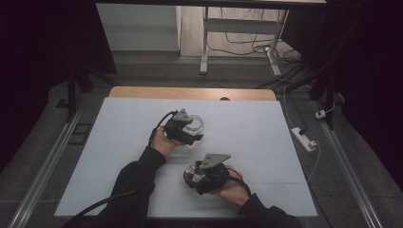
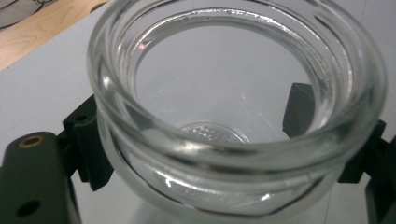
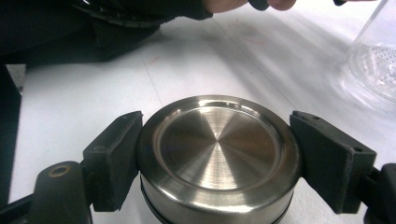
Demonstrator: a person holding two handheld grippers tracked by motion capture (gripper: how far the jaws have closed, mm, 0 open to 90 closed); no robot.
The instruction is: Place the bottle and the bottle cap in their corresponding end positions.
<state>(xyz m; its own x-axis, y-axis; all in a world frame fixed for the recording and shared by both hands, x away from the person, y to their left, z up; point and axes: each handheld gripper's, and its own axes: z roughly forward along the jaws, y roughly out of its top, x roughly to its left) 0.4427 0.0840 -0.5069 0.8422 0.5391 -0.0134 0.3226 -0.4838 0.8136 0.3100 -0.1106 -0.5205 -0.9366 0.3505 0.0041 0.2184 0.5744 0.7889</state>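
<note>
High view: the left gripper (image 1: 187,127) sits near the middle of the white table (image 1: 123,142), clamped on a clear glass jar (image 1: 194,124) that stands at its 1 o'clock. The right gripper (image 1: 202,175), toward 5 o'clock from the jar and apart from it, is closed on a steel lid (image 1: 192,175).

Left gripper view: the jar (image 2: 233,116) stands open-mouthed, empty, with a thick threaded rim. The black jaws press its wall from 9 and 3 o'clock, just under the rim. Glass like this is probably heavy for its size, rigid, slick and breakable; the shoulder below the threads looks the safest hold, since the rim stops it sliding down.

Right gripper view: the lid (image 3: 218,154) is pinched by its side wall at 9 and 3 o'clock, brushed face up, close to the table. It should be light, stiff and smooth, so a level grip across the full width matters. The jar (image 3: 373,70) shows at 2 o'clock.
</note>
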